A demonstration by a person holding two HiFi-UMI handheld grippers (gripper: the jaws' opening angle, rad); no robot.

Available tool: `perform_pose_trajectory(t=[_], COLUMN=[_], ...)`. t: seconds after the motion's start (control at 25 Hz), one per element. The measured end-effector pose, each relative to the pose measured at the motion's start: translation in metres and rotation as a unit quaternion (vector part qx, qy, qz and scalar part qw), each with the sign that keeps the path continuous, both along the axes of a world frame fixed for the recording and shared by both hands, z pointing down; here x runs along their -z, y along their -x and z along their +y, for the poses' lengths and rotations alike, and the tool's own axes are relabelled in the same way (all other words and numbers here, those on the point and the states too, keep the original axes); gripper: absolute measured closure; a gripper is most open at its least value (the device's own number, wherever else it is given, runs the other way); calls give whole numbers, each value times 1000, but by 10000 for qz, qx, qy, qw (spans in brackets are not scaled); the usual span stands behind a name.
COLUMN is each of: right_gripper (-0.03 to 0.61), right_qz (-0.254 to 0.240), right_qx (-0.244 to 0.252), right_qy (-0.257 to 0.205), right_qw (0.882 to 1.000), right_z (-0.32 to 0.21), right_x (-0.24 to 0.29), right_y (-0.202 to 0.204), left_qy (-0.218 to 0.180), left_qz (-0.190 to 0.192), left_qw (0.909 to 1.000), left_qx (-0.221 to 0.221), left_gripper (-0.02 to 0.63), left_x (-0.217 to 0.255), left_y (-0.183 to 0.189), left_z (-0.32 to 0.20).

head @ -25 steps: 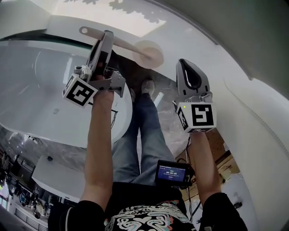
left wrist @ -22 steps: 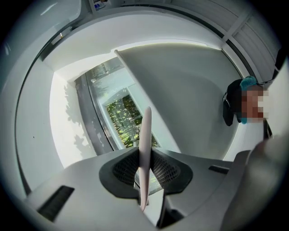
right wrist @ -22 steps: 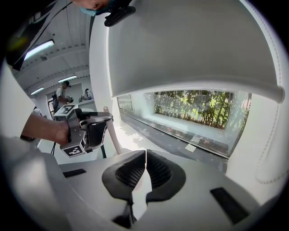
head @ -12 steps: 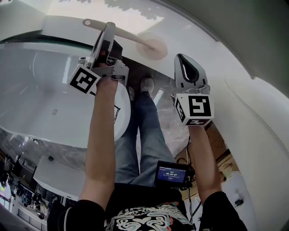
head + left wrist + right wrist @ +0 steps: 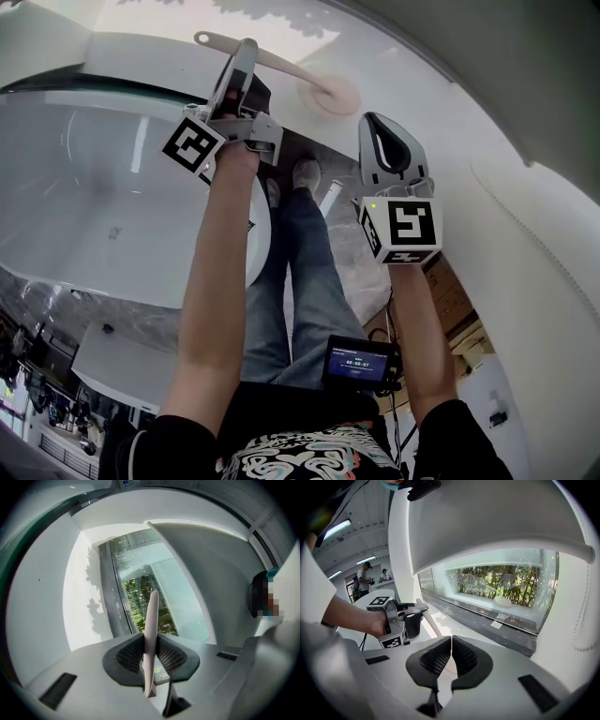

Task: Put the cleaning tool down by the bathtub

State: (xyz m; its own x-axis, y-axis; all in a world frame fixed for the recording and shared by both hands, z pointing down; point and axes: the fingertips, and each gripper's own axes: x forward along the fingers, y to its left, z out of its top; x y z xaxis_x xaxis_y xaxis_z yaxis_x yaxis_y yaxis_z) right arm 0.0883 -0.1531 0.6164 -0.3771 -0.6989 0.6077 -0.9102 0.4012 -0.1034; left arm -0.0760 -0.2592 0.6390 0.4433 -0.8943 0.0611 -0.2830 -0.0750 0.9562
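The cleaning tool (image 5: 281,66) is a pale long-handled brush with a round head (image 5: 336,97). My left gripper (image 5: 246,64) is shut on its handle (image 5: 151,634), which stands up between the dark pads (image 5: 130,654) in the left gripper view. The tool hangs over the white floor just beyond the bathtub rim (image 5: 141,58). The round head lies low near the floor, to the right of the tub. My right gripper (image 5: 387,139) hangs to the right, shut with nothing in it, its pads (image 5: 440,658) touching. In the right gripper view the left gripper (image 5: 419,609) shows holding the handle (image 5: 432,623).
The white bathtub (image 5: 103,187) fills the left of the head view. A curved white wall (image 5: 525,141) rises to the right. The person's legs and shoes (image 5: 305,176) stand between tub and wall. A glass window (image 5: 501,588) with plants behind it runs along the floor.
My left gripper has carried the tool up and to the right in the head view, away from the tub basin. The right gripper has barely moved.
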Motion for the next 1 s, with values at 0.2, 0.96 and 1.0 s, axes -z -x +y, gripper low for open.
perform_pose_trajectory(t=[0.2,0.96,1.0], right_gripper=[551,551,551], right_qz=[-73,-143,-156], right_qx=[7,-123,-122], right_qy=[-40,51,52], right_qw=[10000,9998,9998], right_z=[-3,9,9], right_x=[3,1,2], right_y=[-1,-6,-5], left_qy=[46,474,523], left_qz=[300,1112,1151], left_qw=[9995,9926,9919], left_qx=[38,91,151], left_gripper=[529,529,529], left_x=[-14,-54,-56], left_y=[-6,-23,-21], left_z=[-3,-2,-2])
